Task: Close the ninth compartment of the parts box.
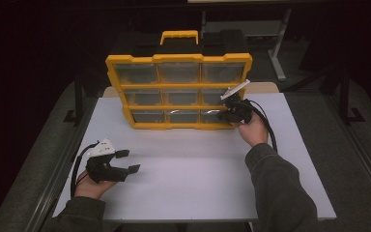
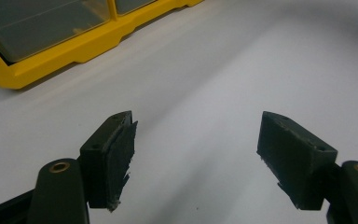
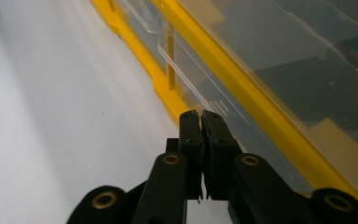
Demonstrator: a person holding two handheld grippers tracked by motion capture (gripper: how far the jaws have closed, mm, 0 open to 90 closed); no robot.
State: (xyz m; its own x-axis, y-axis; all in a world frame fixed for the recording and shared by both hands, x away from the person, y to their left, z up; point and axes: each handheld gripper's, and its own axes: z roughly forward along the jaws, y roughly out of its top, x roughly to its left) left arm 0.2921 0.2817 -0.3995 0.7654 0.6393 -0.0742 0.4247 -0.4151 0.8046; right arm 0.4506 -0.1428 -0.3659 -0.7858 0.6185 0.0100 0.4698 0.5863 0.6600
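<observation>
While the right gripper (image 1: pixel 226 115), jaws pressed together, noses the organizer's (image 1: pixel 179 92) bottom-right drawer (image 3: pixel 200 88), that upright case could tip backward, the left gripper (image 1: pixel 124 162) idling agape well in front.

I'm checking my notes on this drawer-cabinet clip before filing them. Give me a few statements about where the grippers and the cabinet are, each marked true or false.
1. The yellow drawer cabinet stands upright at the far side of the white table. True.
2. The left gripper is shut on a drawer. False: its jaws are wide apart over bare table, near the person's side.
3. The right gripper is at the cabinet's bottom-right drawer. True; its jaws are closed together at the clear drawer front.
4. The cabinet's carry handle is black. False: it is yellow.
5. Several drawers lie pulled out on the table. False: all sit in the cabinet.
</observation>
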